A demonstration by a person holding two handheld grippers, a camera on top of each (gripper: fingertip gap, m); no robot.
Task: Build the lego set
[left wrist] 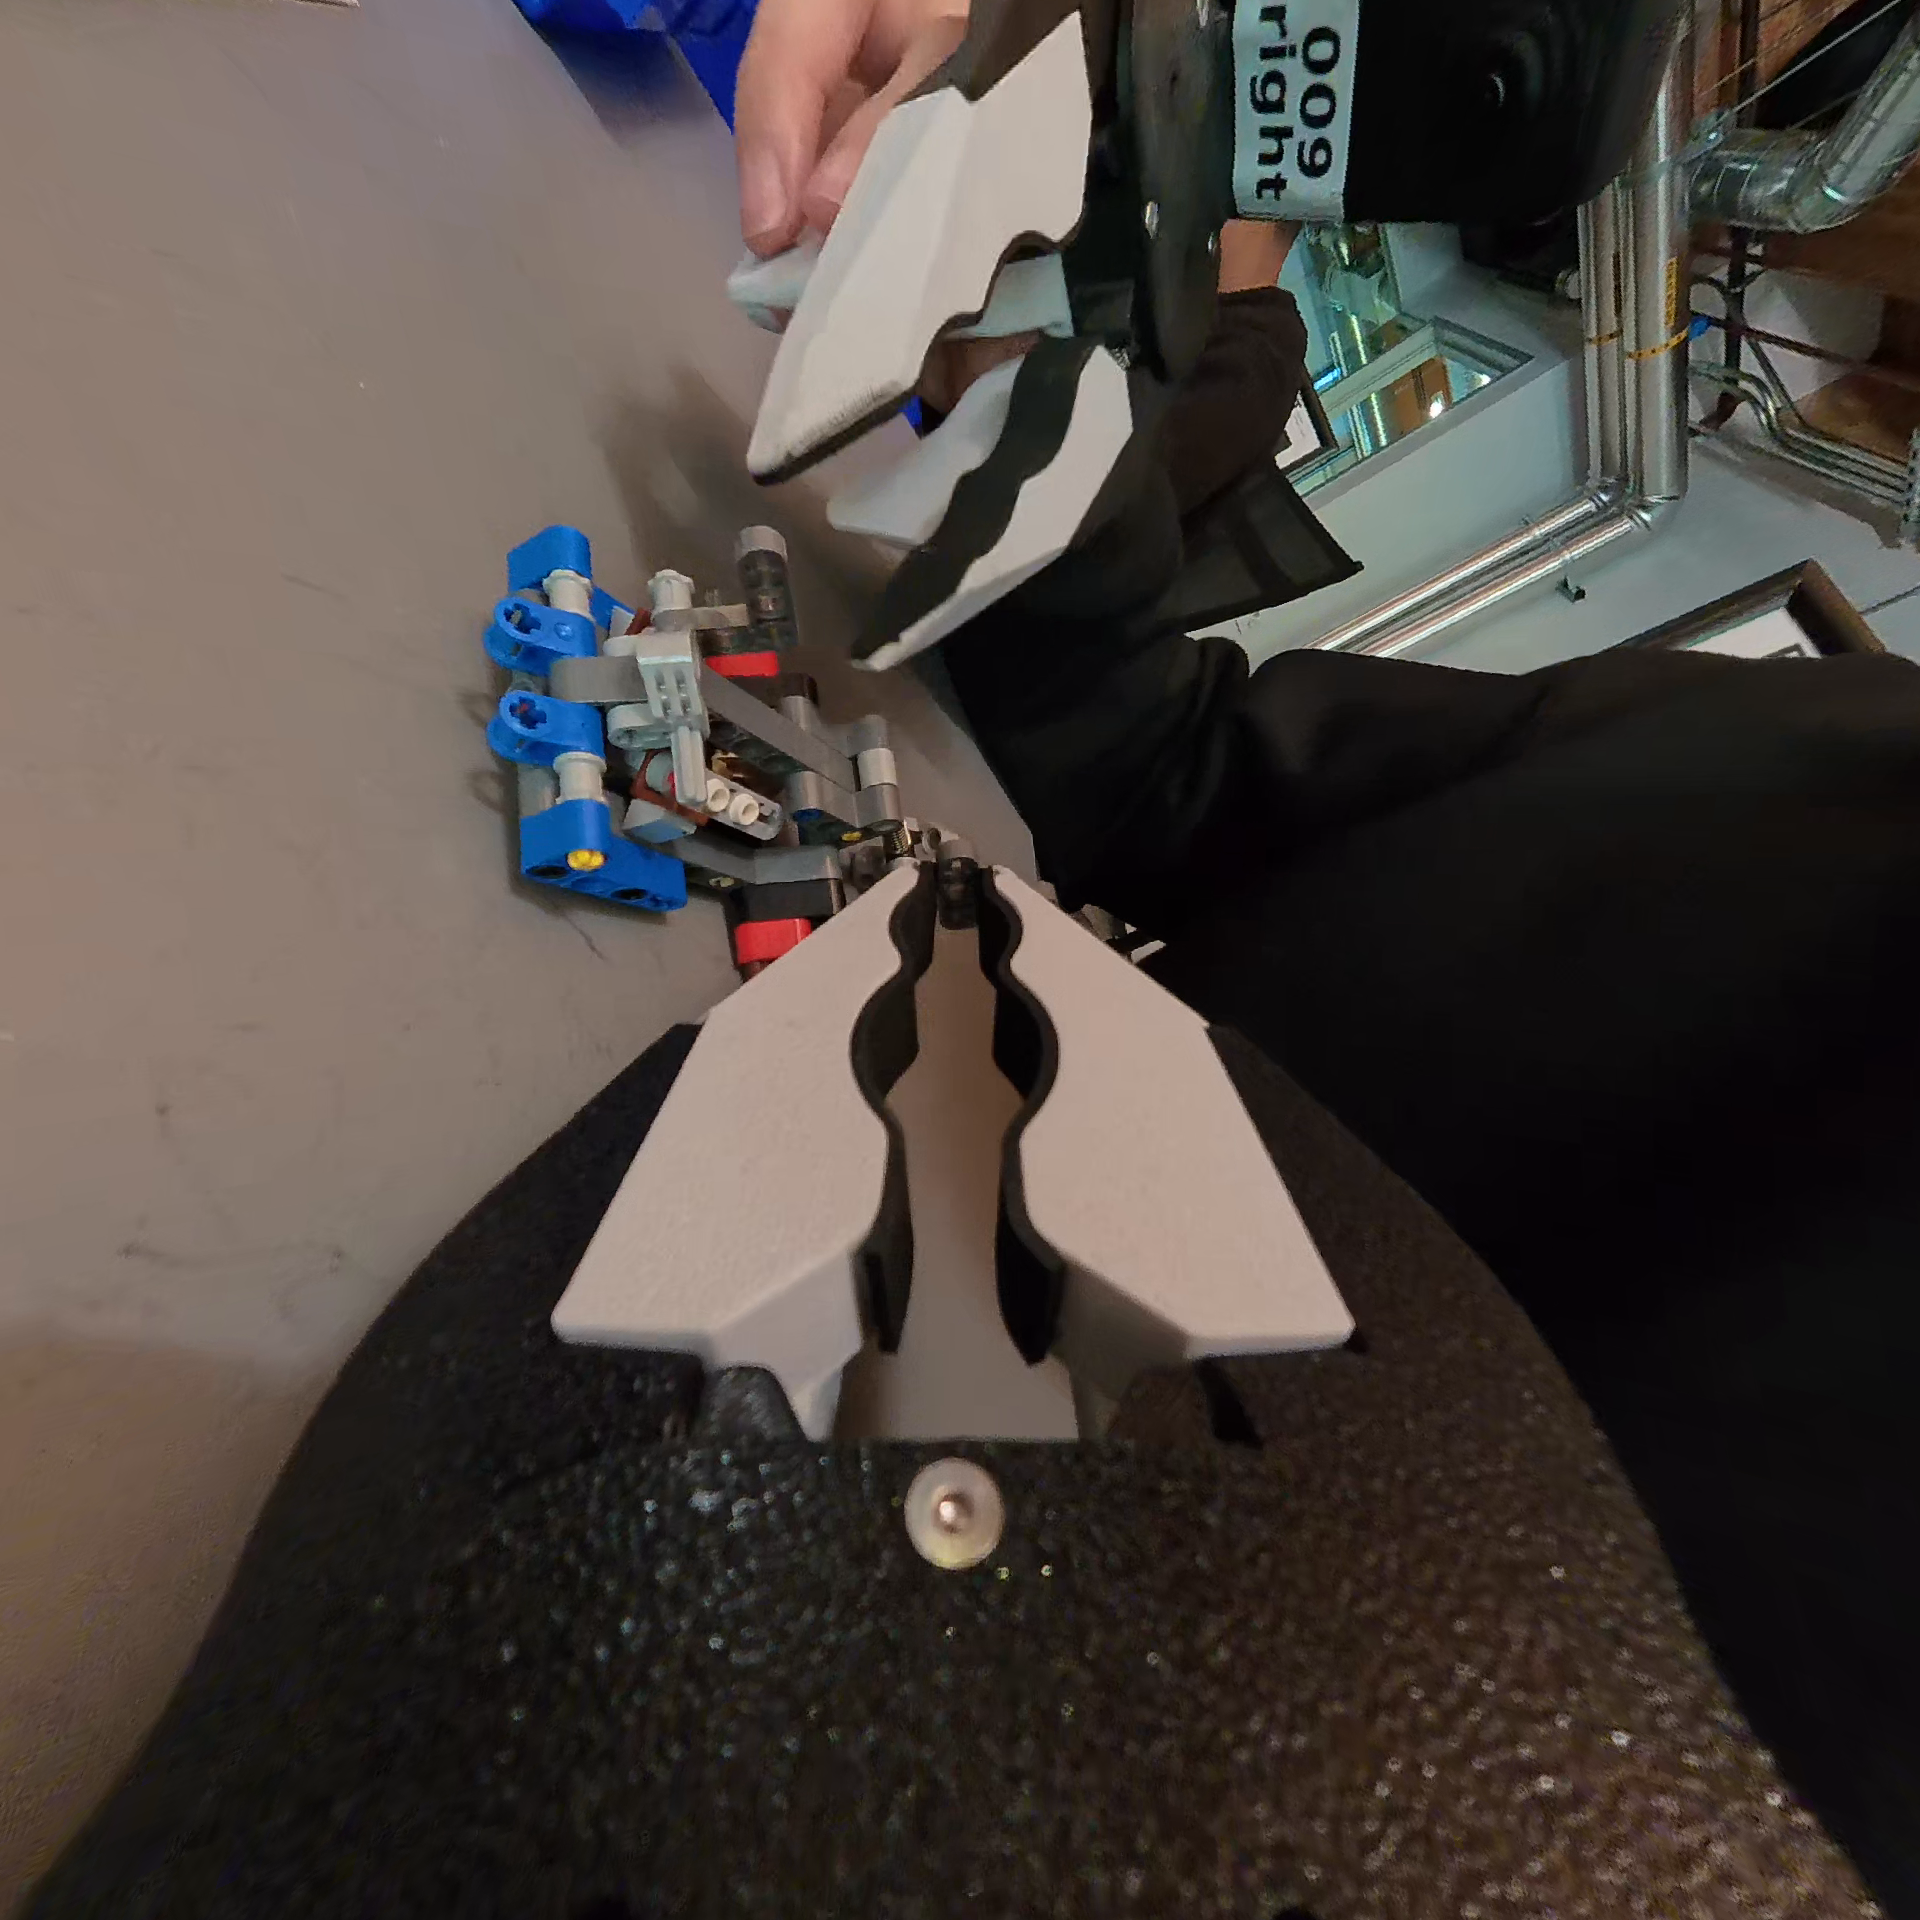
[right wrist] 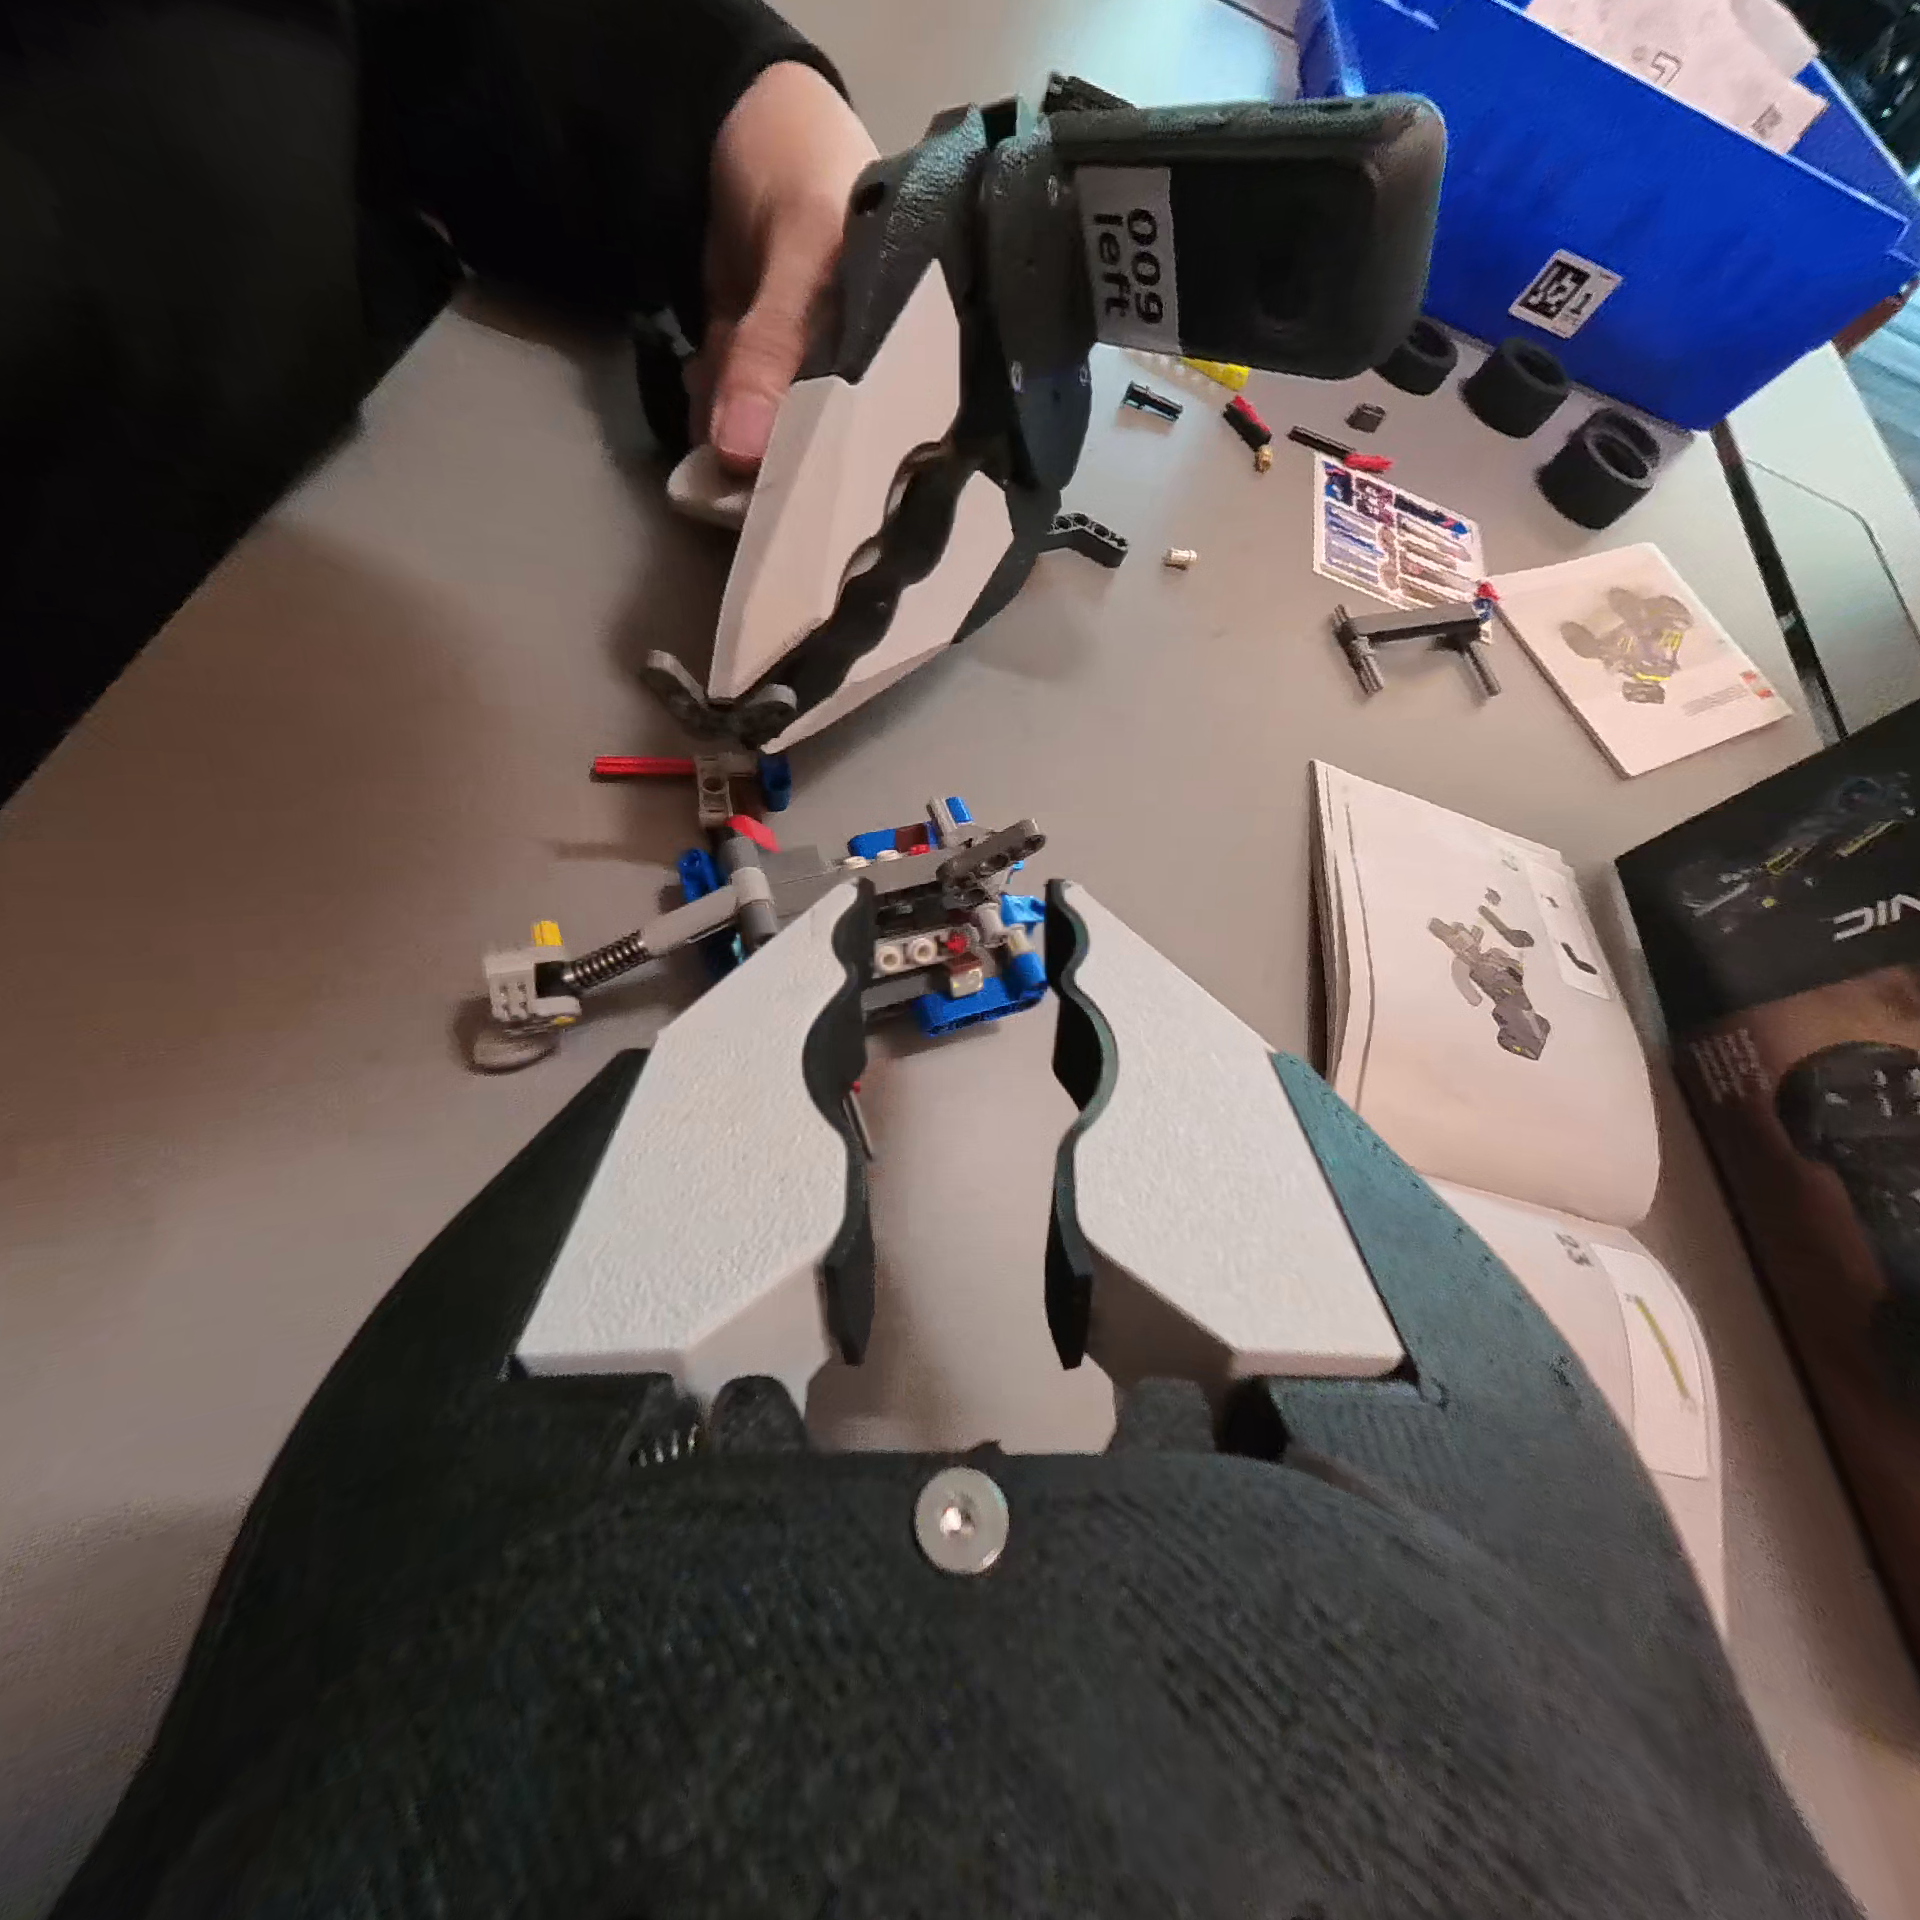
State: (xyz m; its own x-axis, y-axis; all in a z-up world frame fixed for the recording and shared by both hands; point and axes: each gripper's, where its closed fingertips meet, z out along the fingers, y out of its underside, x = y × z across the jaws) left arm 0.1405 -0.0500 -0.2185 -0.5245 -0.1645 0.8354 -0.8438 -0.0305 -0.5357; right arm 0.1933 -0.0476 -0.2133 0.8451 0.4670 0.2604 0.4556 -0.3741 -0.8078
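The left gripper (left wrist: 954,883) is clenched on a dark beam (left wrist: 956,894) at the end of the toy model (left wrist: 665,748) lying on the grey table (left wrist: 260,727). The right gripper (right wrist: 951,914) hangs released over the model's blue end (right wrist: 966,1003), beside open booklets (right wrist: 1475,997).

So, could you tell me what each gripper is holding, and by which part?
The left gripper pinches a dark grey toy beam at its middle. The right gripper is open above the toy model, holding nothing.
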